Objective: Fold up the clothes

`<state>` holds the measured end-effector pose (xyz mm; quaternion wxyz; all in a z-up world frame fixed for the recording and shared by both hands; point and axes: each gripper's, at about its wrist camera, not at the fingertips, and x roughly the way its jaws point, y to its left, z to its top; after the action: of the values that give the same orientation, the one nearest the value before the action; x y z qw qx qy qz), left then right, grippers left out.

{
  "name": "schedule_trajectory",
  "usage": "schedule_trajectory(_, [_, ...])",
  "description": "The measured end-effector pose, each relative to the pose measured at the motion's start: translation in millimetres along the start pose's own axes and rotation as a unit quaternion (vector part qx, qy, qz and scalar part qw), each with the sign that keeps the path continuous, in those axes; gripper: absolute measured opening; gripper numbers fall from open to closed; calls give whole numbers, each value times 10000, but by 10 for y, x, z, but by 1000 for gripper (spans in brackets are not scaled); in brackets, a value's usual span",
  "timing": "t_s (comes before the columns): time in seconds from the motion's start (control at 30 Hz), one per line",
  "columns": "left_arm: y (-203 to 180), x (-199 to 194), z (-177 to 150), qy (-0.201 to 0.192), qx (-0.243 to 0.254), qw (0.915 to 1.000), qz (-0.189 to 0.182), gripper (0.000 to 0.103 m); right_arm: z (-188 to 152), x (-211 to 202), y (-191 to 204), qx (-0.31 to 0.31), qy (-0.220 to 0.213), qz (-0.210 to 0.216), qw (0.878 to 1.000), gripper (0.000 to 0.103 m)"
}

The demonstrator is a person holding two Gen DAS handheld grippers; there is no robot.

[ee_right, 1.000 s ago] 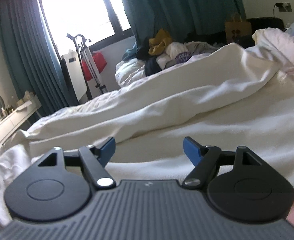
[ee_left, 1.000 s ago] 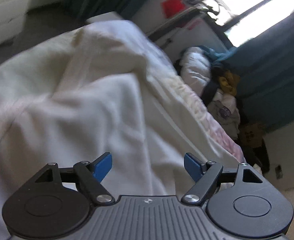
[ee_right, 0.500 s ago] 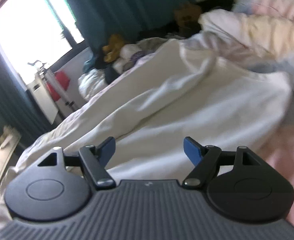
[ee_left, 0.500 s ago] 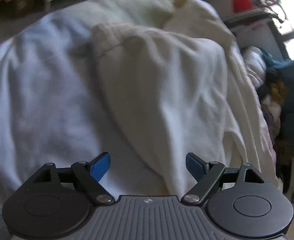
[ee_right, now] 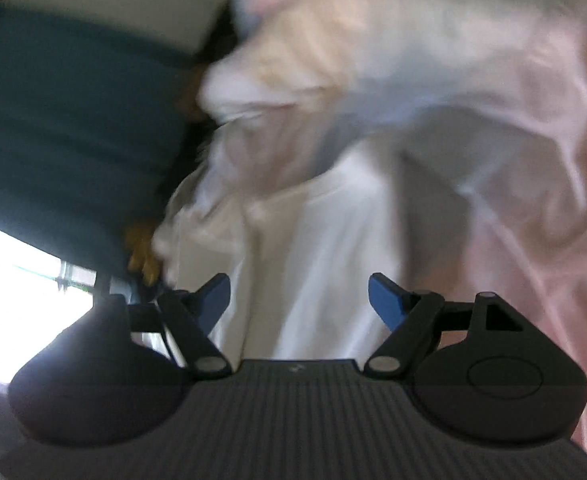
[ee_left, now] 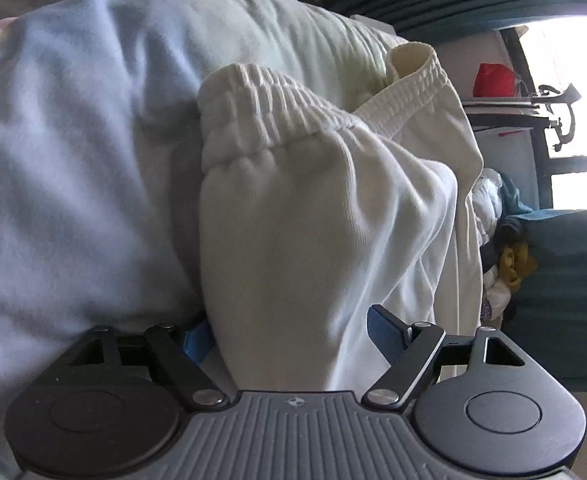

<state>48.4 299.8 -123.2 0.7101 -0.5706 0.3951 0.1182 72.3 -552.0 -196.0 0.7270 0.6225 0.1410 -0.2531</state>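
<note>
A cream sweatpants garment (ee_left: 317,216) with a ribbed elastic waistband (ee_left: 269,108) lies bunched on the bed in the left wrist view. My left gripper (ee_left: 293,330) is open, and a fold of the cream cloth sits between its blue pads without being pinched. In the blurred right wrist view, my right gripper (ee_right: 299,300) is open and empty over white cloth (ee_right: 325,248), with pale pink cloth (ee_right: 533,168) to its right.
A light blue-white garment or cover (ee_left: 73,168) lies left of the sweatpants. A heap of clothes (ee_left: 505,256), teal curtains (ee_left: 565,264), a red item (ee_left: 493,80) on a shelf and a bright window lie at the right. Teal curtain (ee_right: 65,120) fills the right wrist view's left.
The left gripper has moved in close to the sweatpants, whose cloth now lies between its pads. The right gripper has swung and rolled toward the pink and white cloth; its view is blurred.
</note>
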Motion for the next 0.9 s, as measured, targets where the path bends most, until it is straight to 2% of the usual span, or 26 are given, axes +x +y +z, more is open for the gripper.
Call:
schedule_trajectory(0.13, [40, 5, -22, -27, -120, 9995, -276, 81, 51, 402, -124, 67, 42, -447, 9990, 79])
schedule_trajectory(0.23, [60, -36, -23, 4, -141, 9985, -526, 81, -64, 635, -131, -126, -112, -505, 9986, 79])
schedule_trajectory(0.33, [26, -42, -19, 76, -73, 9959, -895, 80, -181, 817, 0, -615, -186, -235, 9977, 79])
schedule_trajectory(0.47, [-20, -80, -32, 36, 1, 9920, -1264, 79, -191, 900, 100, -667, -153, 563, 9961, 79])
schedule_trajectory(0.57, [-62, -65, -49, -14, 16, 9916, -1296, 77, -143, 917, 104, -506, -216, 910, 9943, 79])
schedule_trajectory(0.63, [-91, -23, -50, -41, 23, 9923, -1236, 74, -117, 946, 91, -462, -273, 829, 9951, 78])
schedule_trajectory(0.7, [-129, 25, -60, -85, 57, 9935, -1132, 66, -97, 974, 70, -423, -342, 700, 9961, 70])
schedule_trajectory(0.77, [-152, 47, -71, -104, 127, 9941, -1069, 58, -88, 983, 38, -382, -410, 551, 9969, 54])
schedule_trajectory(0.83, [-188, 67, -86, -129, 228, 9944, -1028, 44, -94, 957, 12, -410, -460, 370, 9974, 27])
schedule_trajectory(0.87, [-202, 73, -90, -154, 269, 9944, -1009, 32, -114, 925, 0, -454, -485, 289, 9974, 22])
schedule_trajectory(0.9, [-209, 66, -96, -176, 311, 9941, -1020, 16, -127, 901, 2, -502, -526, 228, 9971, 15])
